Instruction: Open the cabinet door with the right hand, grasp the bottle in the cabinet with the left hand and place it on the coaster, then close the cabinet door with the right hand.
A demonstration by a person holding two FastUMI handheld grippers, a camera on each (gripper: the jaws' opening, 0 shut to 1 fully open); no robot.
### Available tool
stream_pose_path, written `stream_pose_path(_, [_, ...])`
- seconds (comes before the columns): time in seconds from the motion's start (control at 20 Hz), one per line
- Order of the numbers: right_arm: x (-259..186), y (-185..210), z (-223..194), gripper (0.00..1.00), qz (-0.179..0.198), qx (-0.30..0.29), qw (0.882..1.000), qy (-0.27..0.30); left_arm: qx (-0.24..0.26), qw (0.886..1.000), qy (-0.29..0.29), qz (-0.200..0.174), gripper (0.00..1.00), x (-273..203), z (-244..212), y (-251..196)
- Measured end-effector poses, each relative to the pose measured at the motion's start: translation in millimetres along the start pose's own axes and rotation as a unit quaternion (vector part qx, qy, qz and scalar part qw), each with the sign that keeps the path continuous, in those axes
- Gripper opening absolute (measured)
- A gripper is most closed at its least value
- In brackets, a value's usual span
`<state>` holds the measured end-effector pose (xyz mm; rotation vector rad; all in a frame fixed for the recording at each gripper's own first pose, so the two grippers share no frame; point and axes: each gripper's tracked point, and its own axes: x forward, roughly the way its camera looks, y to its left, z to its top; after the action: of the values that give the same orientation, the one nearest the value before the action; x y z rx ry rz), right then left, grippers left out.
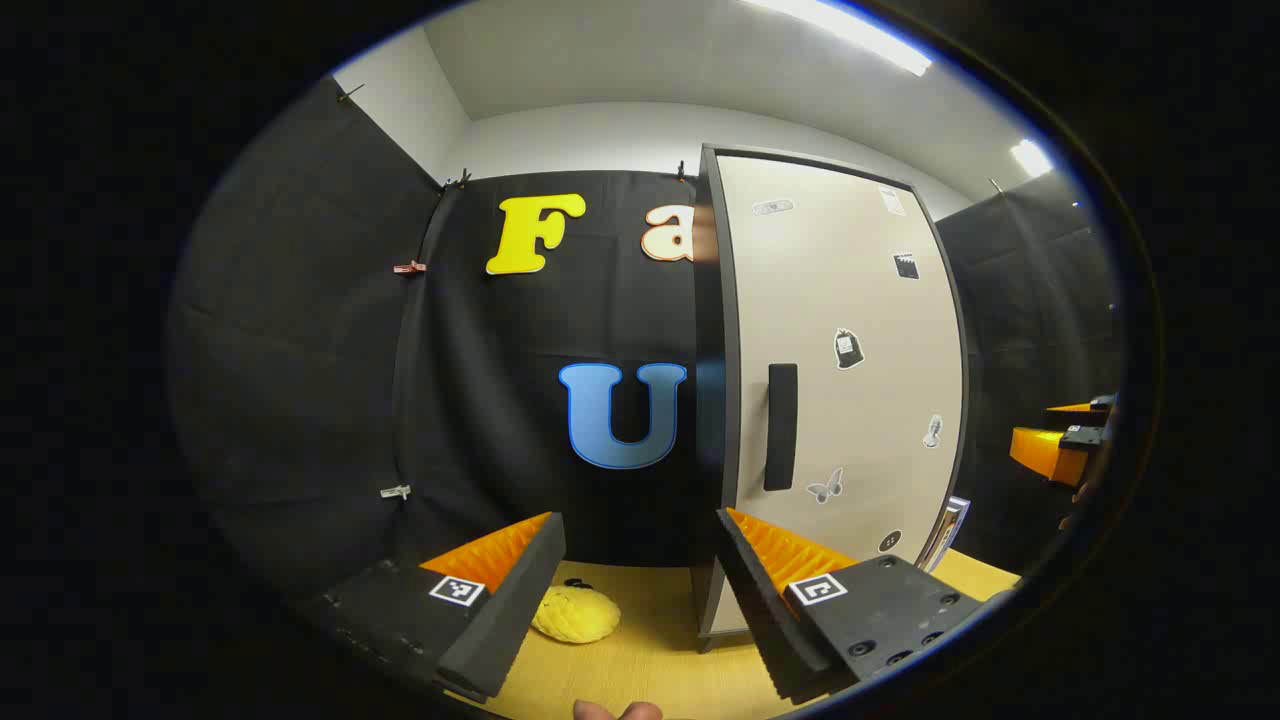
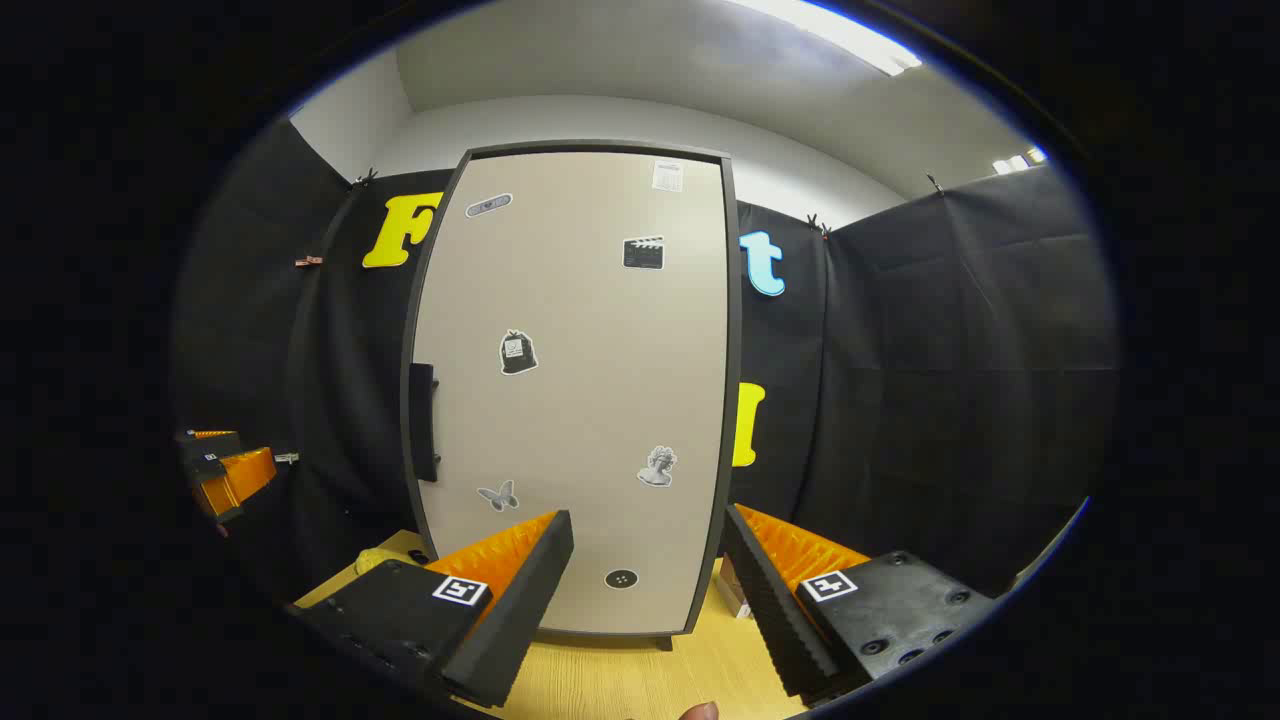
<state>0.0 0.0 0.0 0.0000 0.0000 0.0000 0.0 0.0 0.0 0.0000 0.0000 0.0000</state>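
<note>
Tall beige cabinet with dark frame (image 2: 580,390) is seen standing on the light wooden tabletop (image 1: 640,660), its door shut; stickers are scattered over the door face. Vertical black bar handle (image 2: 423,422) is mounted near the door's left edge in the right gripper view, also seen at (image 1: 781,427). Bottle is presumably inside, hidden behind the door. Yellow knitted round coaster (image 1: 574,613) is lying on the table, left of the cabinet base. Right gripper (image 2: 650,590) is held facing the door, fingers spread, nothing between them. Left gripper (image 1: 640,600) is held off the cabinet's left side, fingers spread too, empty. Step judged: door opening not yet begun. Handle should be approached squarely, pinched mid-bar, then pulled along the hinge arc; left gripper is best kept clear of the swing.
</note>
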Motion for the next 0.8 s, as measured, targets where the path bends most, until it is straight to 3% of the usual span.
stream_pose_path(0.8, [-8.1,3.5,-1.1,0.97,-0.012,0.004,1.000,0.001,0.000,1.000,0.003,-0.010,0.95,-3.7,-2.5,7.1])
